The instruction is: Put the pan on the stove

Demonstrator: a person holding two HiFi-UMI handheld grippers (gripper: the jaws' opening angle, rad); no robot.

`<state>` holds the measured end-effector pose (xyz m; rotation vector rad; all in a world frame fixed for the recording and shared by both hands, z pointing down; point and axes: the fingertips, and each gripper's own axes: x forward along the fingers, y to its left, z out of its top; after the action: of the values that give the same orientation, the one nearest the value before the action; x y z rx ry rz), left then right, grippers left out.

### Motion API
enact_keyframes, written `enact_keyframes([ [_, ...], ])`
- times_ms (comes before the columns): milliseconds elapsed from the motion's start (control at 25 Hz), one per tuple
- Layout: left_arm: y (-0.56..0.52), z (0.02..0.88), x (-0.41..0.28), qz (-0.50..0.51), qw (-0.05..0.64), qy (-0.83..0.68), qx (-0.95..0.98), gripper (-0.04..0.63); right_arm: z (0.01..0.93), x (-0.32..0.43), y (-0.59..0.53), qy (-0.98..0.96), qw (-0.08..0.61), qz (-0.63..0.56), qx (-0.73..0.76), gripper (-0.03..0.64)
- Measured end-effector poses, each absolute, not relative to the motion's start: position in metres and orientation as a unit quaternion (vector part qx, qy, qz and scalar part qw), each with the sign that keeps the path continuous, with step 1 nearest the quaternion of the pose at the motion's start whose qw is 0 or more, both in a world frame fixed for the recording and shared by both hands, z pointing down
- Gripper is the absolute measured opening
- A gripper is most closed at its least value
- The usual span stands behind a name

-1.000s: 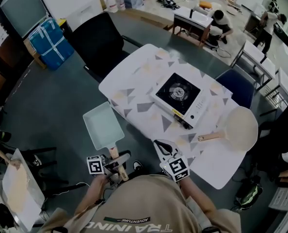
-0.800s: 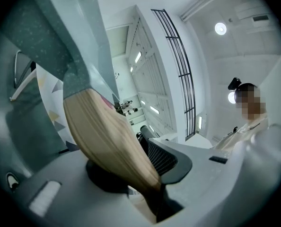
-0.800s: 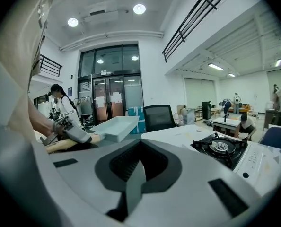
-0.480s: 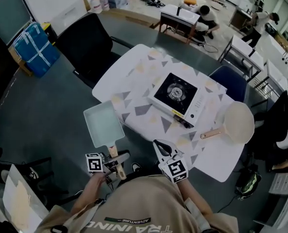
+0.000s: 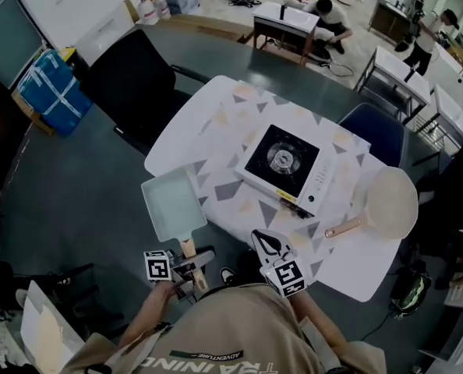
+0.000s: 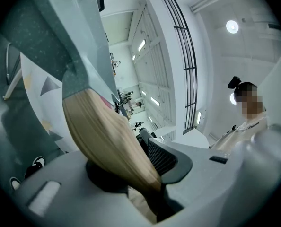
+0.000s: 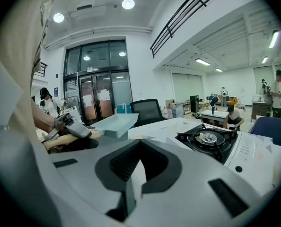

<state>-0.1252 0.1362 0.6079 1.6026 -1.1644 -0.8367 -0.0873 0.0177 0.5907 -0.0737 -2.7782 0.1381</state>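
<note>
Mostly grey floor [image 5: 75,185] in an open workroom, with one white triangle-print table [image 5: 216,131]. One stove [image 5: 282,162] sits mid-table. Two pans:
- The square pan [image 5: 171,203] is off the table's left edge, with the left gripper [image 5: 191,259] clamped on its wooden handle [image 6: 107,141].
- The round pan [image 5: 391,203] is at the right edge.

Right gripper [image 5: 266,244] is closed and empty. Two chairs: black chair [image 5: 130,84], blue chair [image 5: 376,135].

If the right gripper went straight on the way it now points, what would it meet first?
Probably the near edge of the table, just ahead of the right gripper; the stove lies further on, to the right. Depth is unclear.
</note>
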Motion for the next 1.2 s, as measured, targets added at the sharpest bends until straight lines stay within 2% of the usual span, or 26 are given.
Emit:
enact_keyframes([
  [400, 0.05, 0.594, -0.16, -0.315, 0.481, -0.456, 0.68, 0.124, 0.596, -0.121, -0.068, -0.986, 0.152, 0.073, 0.0, -0.002],
  [800, -0.042, 0.588, -0.157, -0.287, 0.49, -0.408, 0.715, 0.124, 0.601, -0.105, -0.154, -0.984, 0.136, 0.093, 0.074, -0.002],
  [1200, -0.094, 0.585, -0.15, -0.265, 0.513, -0.342, 0.742, 0.126, 0.611, -0.083, -0.179, -0.974, 0.147, 0.105, 0.136, -0.002],
])
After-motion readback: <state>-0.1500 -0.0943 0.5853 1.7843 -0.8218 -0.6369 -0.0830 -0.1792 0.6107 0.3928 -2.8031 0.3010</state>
